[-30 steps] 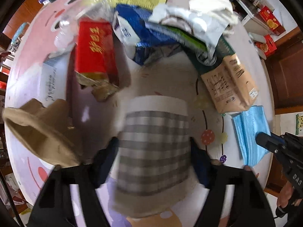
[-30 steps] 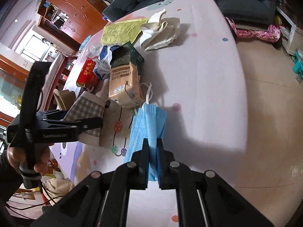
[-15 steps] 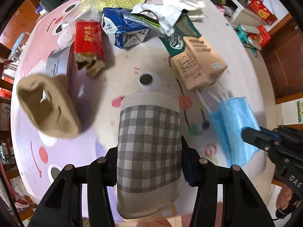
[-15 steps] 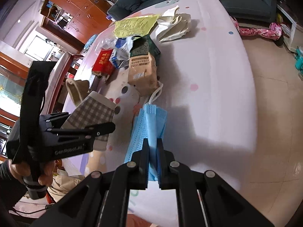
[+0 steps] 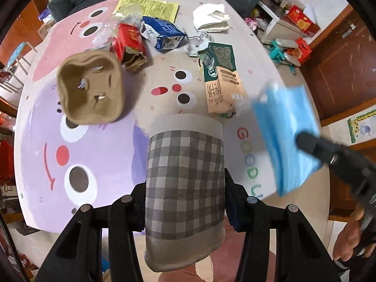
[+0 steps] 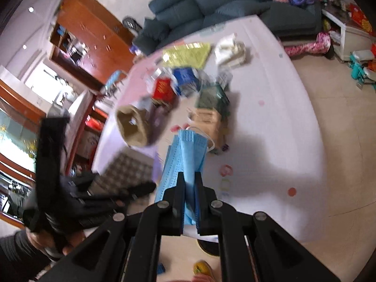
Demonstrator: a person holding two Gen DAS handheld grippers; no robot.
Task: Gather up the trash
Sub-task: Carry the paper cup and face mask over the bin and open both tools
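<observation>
Holding a checked paper cup (image 5: 184,188), the left hand-held gripper (image 5: 185,202) sees the right hand-held gripper (image 6: 189,192) pinching a blue face mask (image 6: 185,162) at three o'clock.

One checked cup (image 5: 184,188) and one blue face mask (image 5: 286,145) are held up in the air. On the table (image 5: 105,155) lie one brown cup tray (image 5: 90,89), one red box (image 5: 129,38), one blue carton (image 5: 162,33) and one tan-and-green carton (image 5: 222,77). There is also one yellow leaflet (image 5: 150,8) and one white crumpled bag (image 5: 210,17).
</observation>
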